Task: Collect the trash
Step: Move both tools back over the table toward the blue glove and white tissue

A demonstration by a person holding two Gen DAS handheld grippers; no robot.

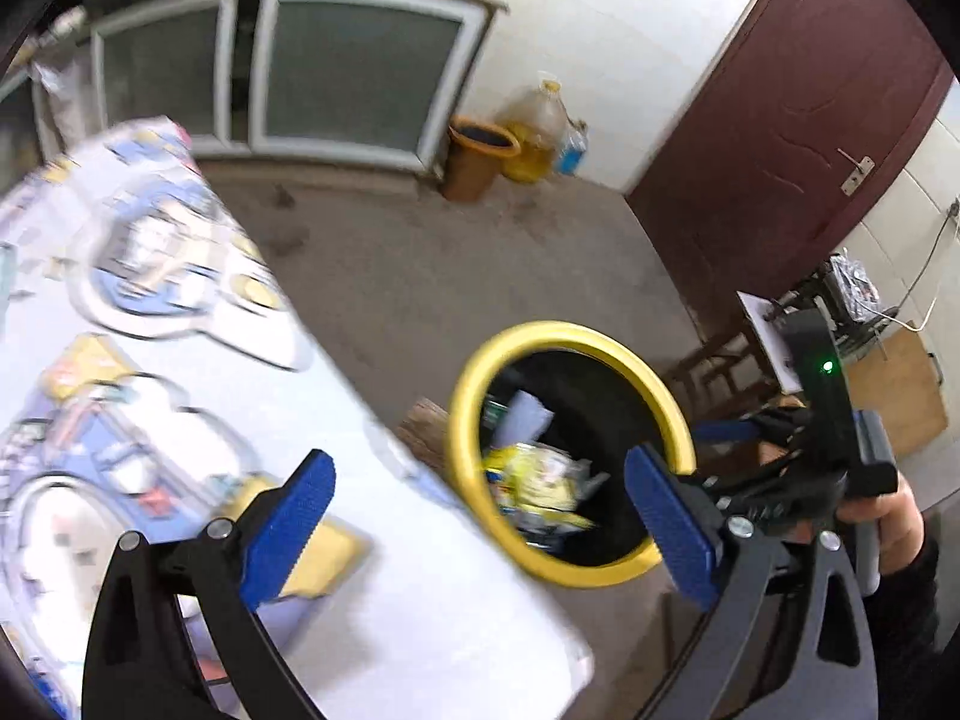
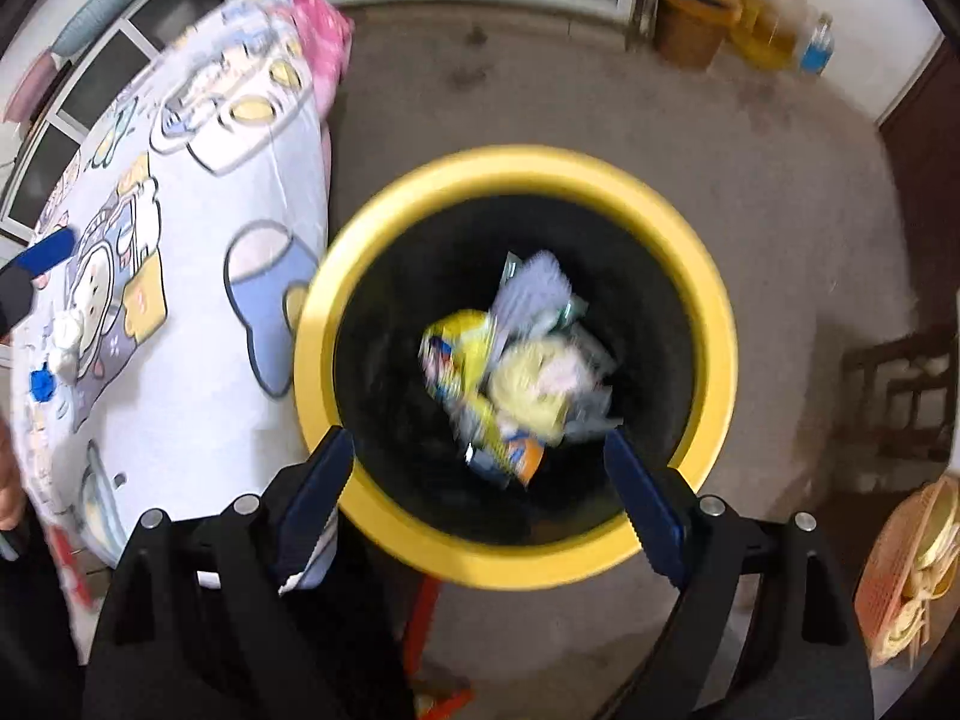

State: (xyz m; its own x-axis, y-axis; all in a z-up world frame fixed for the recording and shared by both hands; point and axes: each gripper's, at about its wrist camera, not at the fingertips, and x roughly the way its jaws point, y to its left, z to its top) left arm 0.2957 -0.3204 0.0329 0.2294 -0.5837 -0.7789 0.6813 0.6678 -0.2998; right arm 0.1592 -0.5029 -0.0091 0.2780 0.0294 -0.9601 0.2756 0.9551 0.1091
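Note:
A black trash bin with a yellow rim (image 2: pixel 516 171) stands on the floor beside the table; it also shows in the left wrist view (image 1: pixel 564 333). Crumpled yellow and white wrappers (image 2: pixel 516 366) lie inside it, also seen in the left wrist view (image 1: pixel 534 483). My right gripper (image 2: pixel 480 504) is open and empty, directly above the bin's near rim. My left gripper (image 1: pixel 480 522) is open and empty, over the table's edge next to the bin. The right gripper appears in the left wrist view (image 1: pixel 720 429). A crumpled white scrap (image 2: pixel 65 339) and a blue cap (image 2: pixel 42 385) lie on the table.
The table carries a white cartoon-print cloth (image 2: pixel 198 276), (image 1: pixel 150 300). An orange bucket (image 1: pixel 477 156), an oil jug (image 1: pixel 537 132) and a water bottle (image 1: pixel 573 147) stand against the far wall by a cabinet (image 1: pixel 336 72). A dark red door (image 1: pixel 798 138) and wooden stool (image 2: pixel 900 396) are on the right.

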